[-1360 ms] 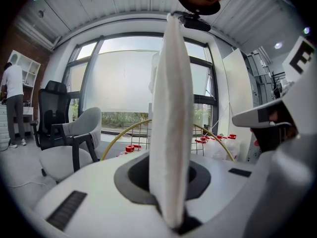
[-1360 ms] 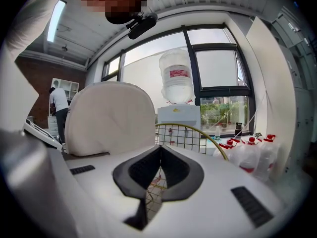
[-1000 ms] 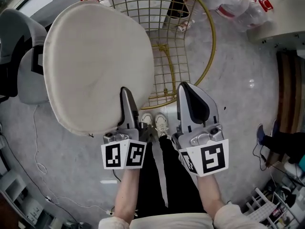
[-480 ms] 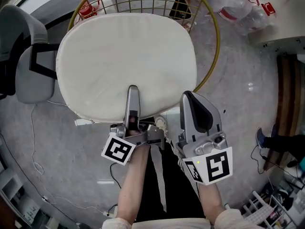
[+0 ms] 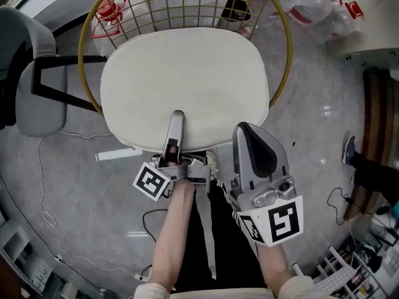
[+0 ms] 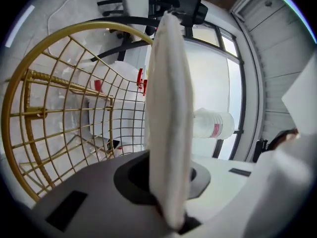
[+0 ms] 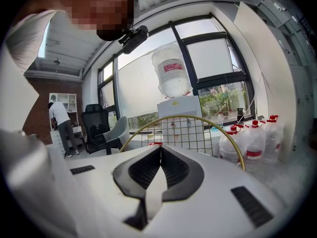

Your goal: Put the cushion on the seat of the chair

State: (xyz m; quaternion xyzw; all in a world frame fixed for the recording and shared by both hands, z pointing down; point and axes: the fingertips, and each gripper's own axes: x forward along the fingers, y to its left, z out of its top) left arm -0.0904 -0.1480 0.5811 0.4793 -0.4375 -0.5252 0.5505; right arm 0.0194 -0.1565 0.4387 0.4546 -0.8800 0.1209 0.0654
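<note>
A white oval cushion (image 5: 187,86) lies flat across the seat of the gold wire chair (image 5: 187,5). My left gripper (image 5: 177,116) is shut on the cushion's near edge, rolled onto its side. In the left gripper view the cushion (image 6: 166,108) stands edge-on between the jaws, with the gold wire chair (image 6: 49,108) behind it. My right gripper (image 5: 244,129) hovers at the cushion's near right edge and holds nothing. The right gripper view shows the right gripper (image 7: 159,150) with its pads meeting at the tips, and the chair's gold rim (image 7: 198,120) beyond.
A grey office chair (image 5: 31,92) stands at the left. Water bottles (image 5: 312,5) lie at the top right, and a dark wooden unit (image 5: 377,123) lines the right edge. A cable (image 5: 43,167) runs over the floor. The person's shoes (image 5: 209,161) are just under the cushion's near edge.
The cushion swung from the left of the chair to flat over its seat. My left gripper rolled over and sank with it. The right gripper barely moved.
</note>
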